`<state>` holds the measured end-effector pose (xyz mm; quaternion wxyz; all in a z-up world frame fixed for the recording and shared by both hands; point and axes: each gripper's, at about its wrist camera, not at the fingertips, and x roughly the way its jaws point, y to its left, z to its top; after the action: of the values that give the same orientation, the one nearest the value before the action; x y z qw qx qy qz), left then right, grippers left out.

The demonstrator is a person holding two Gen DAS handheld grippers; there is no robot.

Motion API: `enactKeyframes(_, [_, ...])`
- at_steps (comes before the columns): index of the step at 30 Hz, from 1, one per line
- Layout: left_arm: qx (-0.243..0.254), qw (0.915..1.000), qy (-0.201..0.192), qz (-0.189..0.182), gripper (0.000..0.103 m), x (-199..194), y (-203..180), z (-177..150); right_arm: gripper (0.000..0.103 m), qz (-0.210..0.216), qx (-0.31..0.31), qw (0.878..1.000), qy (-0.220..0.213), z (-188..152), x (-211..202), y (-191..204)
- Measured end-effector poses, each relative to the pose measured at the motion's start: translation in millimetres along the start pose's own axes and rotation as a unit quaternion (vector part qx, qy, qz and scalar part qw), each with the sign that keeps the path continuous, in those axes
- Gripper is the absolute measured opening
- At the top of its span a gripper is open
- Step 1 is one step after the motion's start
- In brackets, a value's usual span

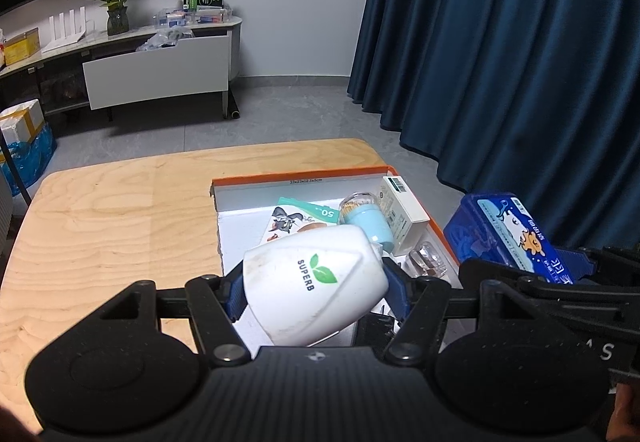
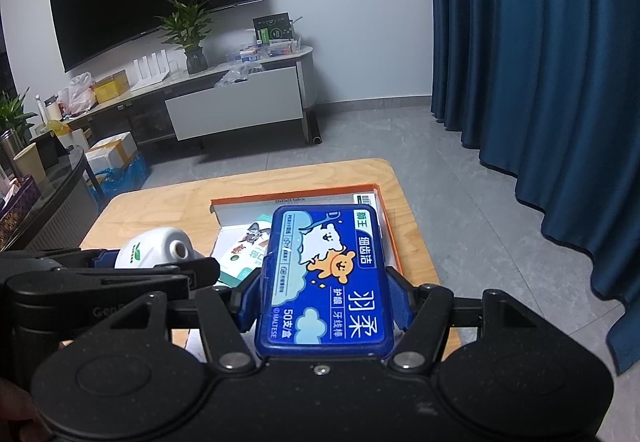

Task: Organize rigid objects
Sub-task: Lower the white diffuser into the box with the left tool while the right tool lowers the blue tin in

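Note:
My left gripper [image 1: 316, 292] is shut on a white SUPERB bottle [image 1: 316, 282], held tilted above the near part of an orange-edged box [image 1: 296, 179]. The bottle also shows in the right wrist view [image 2: 154, 248]. My right gripper [image 2: 324, 296] is shut on a blue dental-floss case [image 2: 324, 278] with cartoon animals, held over the box's right side; it also shows in the left wrist view [image 1: 508, 238]. Inside the box lie a cartoon packet [image 1: 298, 219], a light blue toothpick jar [image 1: 366, 217], a white carton [image 1: 404, 215] and a clear item [image 1: 426, 262].
The box sits on a light wooden table [image 1: 104, 226]. Blue curtains [image 1: 500, 41] hang to the right. A TV stand [image 1: 156, 69] with a plant and clutter stands across the grey floor. A dark side table [image 2: 44, 201] with cups is at left.

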<state>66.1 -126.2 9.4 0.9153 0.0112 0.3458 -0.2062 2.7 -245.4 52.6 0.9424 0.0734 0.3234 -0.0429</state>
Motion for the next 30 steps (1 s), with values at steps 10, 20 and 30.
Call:
enactKeyframes(10, [0.000, 1.0000, 0.000, 0.000, 0.066, 1.3, 0.2, 2.2, 0.074, 0.000, 0.000, 1.000, 0.000, 0.4, 0.0, -0.1])
enactKeyframes(20, [0.002, 1.0000, 0.001, 0.001, 0.066, 4.0, -0.8, 4.9, 0.074, -0.001, 0.001, 1.000, 0.001, 0.4, 1.3, -0.3])
enactKeyframes(30, [0.003, 1.0000, 0.002, 0.001, 0.066, 7.8, -0.3, 6.9, 0.074, -0.002, 0.000, 1.000, 0.005, 0.0, 5.1, -1.0])
